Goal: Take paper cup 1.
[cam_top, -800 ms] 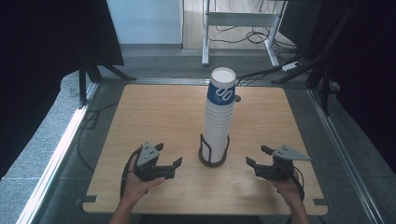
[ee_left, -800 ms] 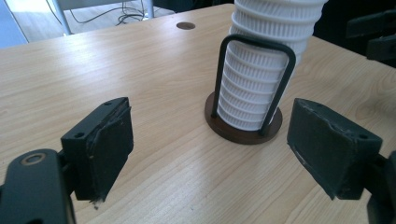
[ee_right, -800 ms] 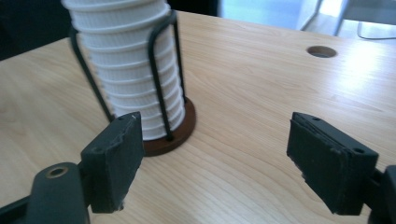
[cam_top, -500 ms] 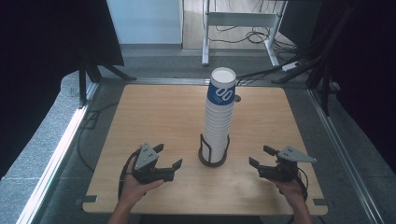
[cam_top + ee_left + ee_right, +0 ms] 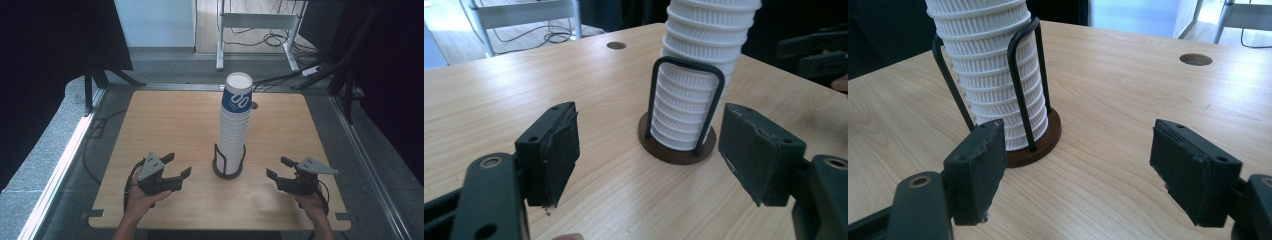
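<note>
Two empty, wide-open tools, left tool [image 5: 178, 166] and right tool [image 5: 276, 168], flanking the cup stack [image 5: 233, 125].

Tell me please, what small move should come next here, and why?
Probably raise the right gripper toward the top cup of the stack. Both grippers, including the left gripper, rest low on the table with jaws open and empty, beside the holder.

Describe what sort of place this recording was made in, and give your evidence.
Probably a lab or test workspace rather than a home: a bare wooden table framed by black curtains, loose cables on the floor, and a stack of paper cups in a wire holder.
</note>
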